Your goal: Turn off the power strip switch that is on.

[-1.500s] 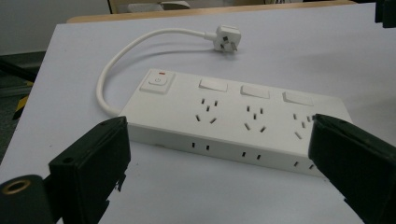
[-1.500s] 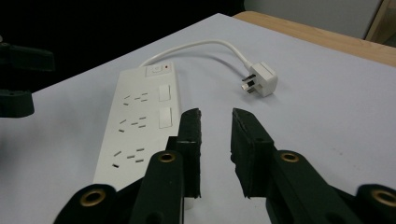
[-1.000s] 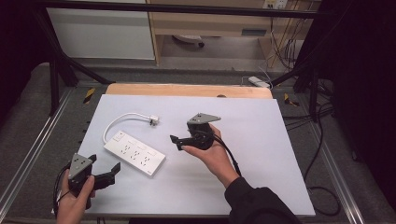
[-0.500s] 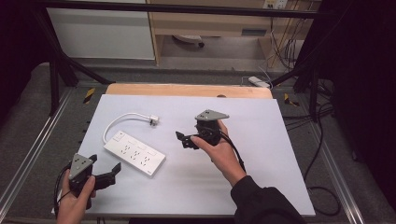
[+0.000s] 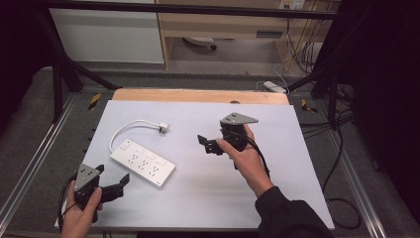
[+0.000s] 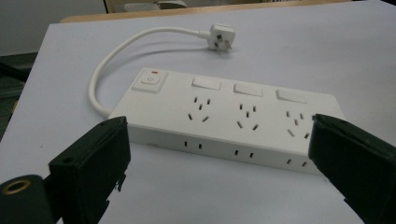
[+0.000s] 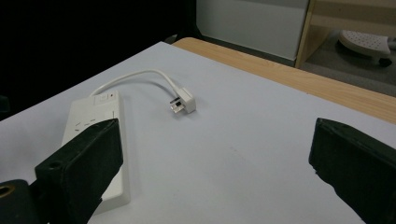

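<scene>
A white power strip [image 5: 142, 162] with three sockets and switches lies at an angle on the left half of the pale board [image 5: 297, 183]. Its short cable loops back to a white plug [image 5: 163, 129] lying loose on the board. My left gripper [image 5: 111, 176] is open at the front left corner, just short of the strip's near end. In the left gripper view the strip [image 6: 233, 116] lies close ahead between the open jaws, with the plug [image 6: 218, 36] beyond. My right gripper [image 5: 205, 144] is open mid-board, right of the strip. It looks toward the plug [image 7: 184, 100] and the strip [image 7: 95, 116].
A wooden strip [image 5: 198, 95] edges the back of the board. Metal rails run along both sides of the table. Behind it, on the floor, lie another power strip [image 5: 275, 87] and dark cables [image 5: 341, 148] at the right.
My right gripper has drifted to the right, away from the power strip, and stayed open. The left gripper and the strip have kept their places.
</scene>
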Demonstrator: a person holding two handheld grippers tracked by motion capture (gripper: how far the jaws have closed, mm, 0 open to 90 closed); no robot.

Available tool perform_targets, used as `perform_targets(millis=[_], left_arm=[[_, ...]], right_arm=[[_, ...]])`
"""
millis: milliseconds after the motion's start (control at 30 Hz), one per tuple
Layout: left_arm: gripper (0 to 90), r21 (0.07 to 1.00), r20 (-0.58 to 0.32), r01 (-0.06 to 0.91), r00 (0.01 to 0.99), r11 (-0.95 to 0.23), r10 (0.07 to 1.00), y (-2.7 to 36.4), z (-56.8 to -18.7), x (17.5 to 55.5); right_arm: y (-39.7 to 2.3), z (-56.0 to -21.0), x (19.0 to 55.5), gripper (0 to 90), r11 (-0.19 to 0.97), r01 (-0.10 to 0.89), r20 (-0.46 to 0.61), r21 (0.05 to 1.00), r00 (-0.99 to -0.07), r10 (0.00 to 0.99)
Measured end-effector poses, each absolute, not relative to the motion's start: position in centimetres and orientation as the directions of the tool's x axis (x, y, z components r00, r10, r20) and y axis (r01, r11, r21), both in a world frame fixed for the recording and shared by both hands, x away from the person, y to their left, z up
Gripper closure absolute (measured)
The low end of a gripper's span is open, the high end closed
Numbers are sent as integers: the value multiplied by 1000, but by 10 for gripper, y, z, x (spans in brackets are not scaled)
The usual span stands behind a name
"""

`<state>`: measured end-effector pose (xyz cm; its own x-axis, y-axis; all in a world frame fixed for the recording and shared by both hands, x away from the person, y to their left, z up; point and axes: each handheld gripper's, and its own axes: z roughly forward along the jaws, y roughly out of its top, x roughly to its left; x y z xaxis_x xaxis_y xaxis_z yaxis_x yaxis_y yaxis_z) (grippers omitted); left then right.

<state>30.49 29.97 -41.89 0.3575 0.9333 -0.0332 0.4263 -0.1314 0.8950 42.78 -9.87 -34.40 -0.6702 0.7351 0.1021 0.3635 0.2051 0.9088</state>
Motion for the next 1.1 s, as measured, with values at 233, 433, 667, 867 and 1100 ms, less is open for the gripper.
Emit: perform_targets(millis=[233,433,667,867,1100], left_arm=[[55,897,-32,422,361,-132,932,299,-419,304],[55,897,-27,420,364,-139,931,298,-418,304],[55,898,-31,420,364,-134,931,297,-418,303],[55,899,-43,422,360,-121,932,297,-418,303],[55,901,-48,419,360,-116,932,297,-418,302]], right_arm=[[-122,-337,421,42,166,339,108,926,-659,745],[-146,-330,412,57,134,302,98,944,-642,760],[-179,-325,403,73,103,280,96,954,-616,782],[-207,-325,396,72,78,265,98,961,-589,802],[-241,-329,388,61,48,232,87,972,-538,838]])
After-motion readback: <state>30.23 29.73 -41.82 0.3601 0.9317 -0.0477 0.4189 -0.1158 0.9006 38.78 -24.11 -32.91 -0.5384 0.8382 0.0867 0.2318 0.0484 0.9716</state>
